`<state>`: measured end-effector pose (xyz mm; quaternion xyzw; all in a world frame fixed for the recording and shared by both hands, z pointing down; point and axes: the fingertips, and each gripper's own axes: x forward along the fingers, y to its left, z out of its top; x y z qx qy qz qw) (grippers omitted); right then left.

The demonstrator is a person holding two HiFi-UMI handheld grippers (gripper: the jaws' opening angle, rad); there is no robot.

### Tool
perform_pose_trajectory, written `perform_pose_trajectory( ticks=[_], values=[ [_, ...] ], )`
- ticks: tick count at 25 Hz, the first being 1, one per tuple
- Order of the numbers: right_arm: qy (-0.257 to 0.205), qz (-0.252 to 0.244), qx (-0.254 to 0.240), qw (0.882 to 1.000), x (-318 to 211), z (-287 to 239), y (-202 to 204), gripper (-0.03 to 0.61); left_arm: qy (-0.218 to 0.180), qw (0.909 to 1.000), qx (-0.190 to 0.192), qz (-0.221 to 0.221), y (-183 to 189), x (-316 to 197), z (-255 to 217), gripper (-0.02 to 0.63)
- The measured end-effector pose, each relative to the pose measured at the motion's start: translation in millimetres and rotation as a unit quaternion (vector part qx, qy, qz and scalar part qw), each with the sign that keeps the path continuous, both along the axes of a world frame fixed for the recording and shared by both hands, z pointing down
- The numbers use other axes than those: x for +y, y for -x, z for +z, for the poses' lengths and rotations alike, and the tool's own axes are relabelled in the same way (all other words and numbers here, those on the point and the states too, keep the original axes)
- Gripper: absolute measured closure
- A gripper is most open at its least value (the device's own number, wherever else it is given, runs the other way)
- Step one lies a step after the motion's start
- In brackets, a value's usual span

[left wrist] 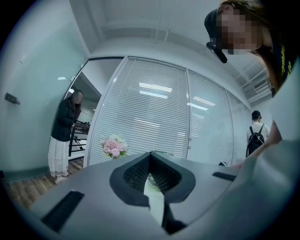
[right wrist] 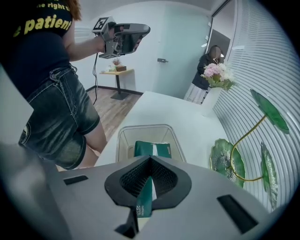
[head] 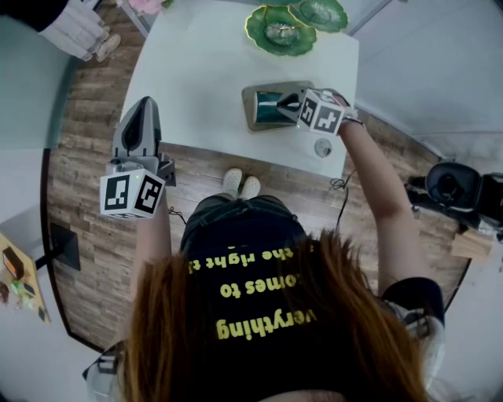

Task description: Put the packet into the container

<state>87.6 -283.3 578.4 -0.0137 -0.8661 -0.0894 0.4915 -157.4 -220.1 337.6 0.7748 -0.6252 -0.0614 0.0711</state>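
There are two claws, one container, two green leaf-shaped dishes (head: 279, 31) (head: 318, 12) and one bunch of pink flowers (right wrist: 214, 72). One packet (right wrist: 143, 149) lies flat in the clear, round-cornered container (right wrist: 123, 137), which is near the front edge of the white counter (head: 196, 78). The packet is dark green with a white band down its middle. The right claw (head: 292, 105) sits at the container's rim, its jaws squeezed together on a thin green printed packet edge. I cannot tell whether that edge belongs to the same packet. The left claw (head: 145, 106) is off the counter, above the wood floor (head: 86, 126). Its jaws are drawn together but for a slit, with nothing in them.
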Motion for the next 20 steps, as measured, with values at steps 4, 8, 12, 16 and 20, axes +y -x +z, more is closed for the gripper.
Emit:
perform_pose_trajectory(
  ticks=[4, 8, 12, 16, 20],
  values=[
    [-0.009, 0.024, -0.022, 0.999, -4.9, -6.1, 2.1, 0.56, -0.011, 0.9999, -0.004, 0.005, 1.0, -0.4, 2.2, 0.612],
    [-0.017, 0.075, -0.064, 0.995, -12.9, -16.1, 3.3, 0.56, -0.008, 1.0, -0.002, 0.004, -0.5, 0.4, 0.3, 0.612],
    [-0.029, 0.13, -0.127, 0.983, -20.6, -37.9, 5.8, 0.56, -0.01, 0.9999, -0.002, 0.005, -0.7, 0.4, -0.4, 0.612],
    [-0.038, 0.185, -0.209, 0.959, -28.0, -74.3, 8.6, 0.56, -0.01, 0.9999, -0.006, 0.01, -2.2, -1.8, 1.7, 0.612],
    [-0.064, 0.242, -0.305, 0.919, -35.2, -124.2, 5.7, 0.56, -0.007, 0.9999, -0.003, 0.012, -5.2, -2.5, 0.2, 0.612]
  ],
)
